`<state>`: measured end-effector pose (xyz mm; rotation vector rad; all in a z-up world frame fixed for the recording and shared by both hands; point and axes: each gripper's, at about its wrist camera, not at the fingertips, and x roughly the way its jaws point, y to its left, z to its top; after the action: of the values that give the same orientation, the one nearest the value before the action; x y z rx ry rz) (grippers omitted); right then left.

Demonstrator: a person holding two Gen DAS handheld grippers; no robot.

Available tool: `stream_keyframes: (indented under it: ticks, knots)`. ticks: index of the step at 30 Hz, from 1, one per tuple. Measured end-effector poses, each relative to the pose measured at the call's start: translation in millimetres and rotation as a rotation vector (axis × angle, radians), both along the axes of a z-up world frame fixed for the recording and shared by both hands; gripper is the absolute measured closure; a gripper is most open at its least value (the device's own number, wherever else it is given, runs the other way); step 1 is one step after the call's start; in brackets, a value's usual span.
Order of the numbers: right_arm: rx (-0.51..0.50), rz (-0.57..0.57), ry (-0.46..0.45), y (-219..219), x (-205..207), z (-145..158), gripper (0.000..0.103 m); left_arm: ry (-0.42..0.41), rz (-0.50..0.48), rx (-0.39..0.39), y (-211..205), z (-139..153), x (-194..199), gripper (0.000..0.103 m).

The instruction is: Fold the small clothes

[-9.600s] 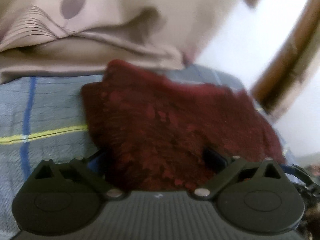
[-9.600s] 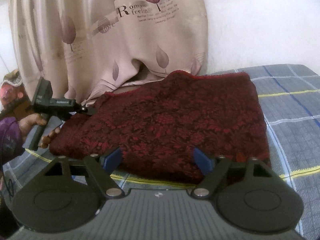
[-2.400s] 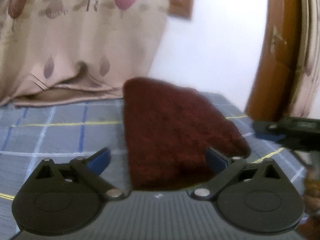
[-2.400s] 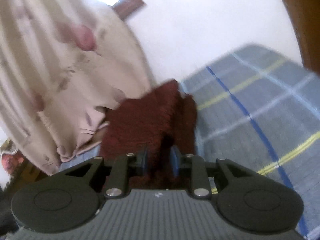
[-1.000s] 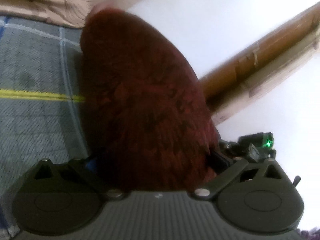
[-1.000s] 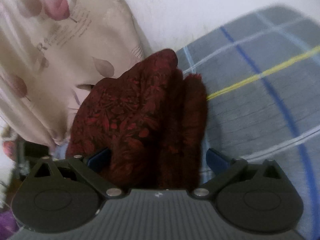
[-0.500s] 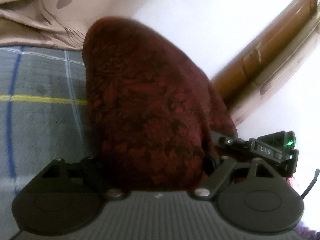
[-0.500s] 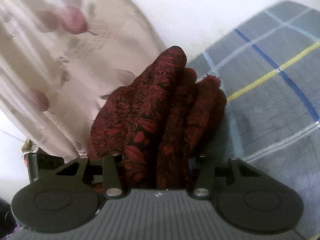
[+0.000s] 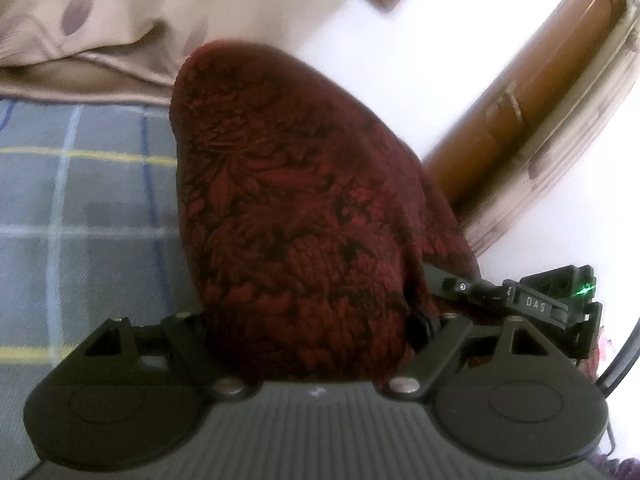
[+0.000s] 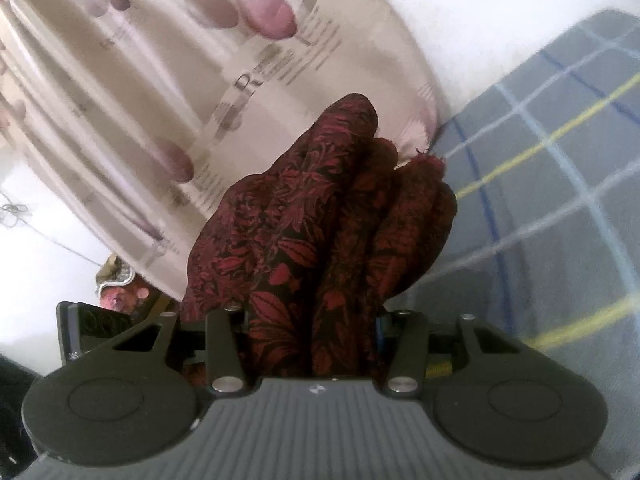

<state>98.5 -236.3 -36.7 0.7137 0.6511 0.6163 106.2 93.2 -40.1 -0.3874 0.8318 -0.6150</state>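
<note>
Both tongs, left and right, are clamping the folded dark red cloth and carrying it above the checked bed, so next they're needing to set it down flat.

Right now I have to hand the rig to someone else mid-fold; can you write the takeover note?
Left gripper: jaws have just closed, shut on one end of the dark red leaf-patterned folded cloth.
Right gripper: jaws have just closed, shut on the other end, where several folded layers bunch between them.
Cloth: held between both grippers, over the grey checked bedsheet, in front of the beige printed curtain.
Done: cloth folded into a narrow, layered strip.
Left: probably one more fold or setting it down flat; release after.
</note>
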Motion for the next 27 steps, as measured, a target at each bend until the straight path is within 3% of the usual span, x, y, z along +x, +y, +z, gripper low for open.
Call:
stream_keyframes:
  ticks: [6,13,19,22,25,27]
  knots:
    - [-0.034,0.026,0.025,26.9,-16.3,-23.0,0.054,-0.011,0.032,0.024,16.8,-26.4,-19.3,0.017]
    - [-0.055,0.012,0.064,44.1,-14.9,-46.6,0.054,0.001,0.051,0.033,17.5,-48.5,-12.6,0.017]
    - [-0.07,0.002,0.081,45.9,-19.0,-59.6,0.053,-0.03,0.077,0.063,15.9,-55.0,-21.9,0.009]
    - [-0.12,0.005,0.059,49.9,-19.9,-55.0,0.049,-0.043,0.145,0.094,11.2,-53.3,-31.4,0.002]
    - [-0.218,-0.02,0.016,55.5,-30.5,-40.7,0.038,-0.09,0.198,0.156,11.2,-43.6,-46.9,0.002]
    - [-0.293,-0.066,-0.059,57.6,-47.0,-26.8,0.028,-0.144,0.242,0.233,8.0,-35.3,-59.3,0.002]
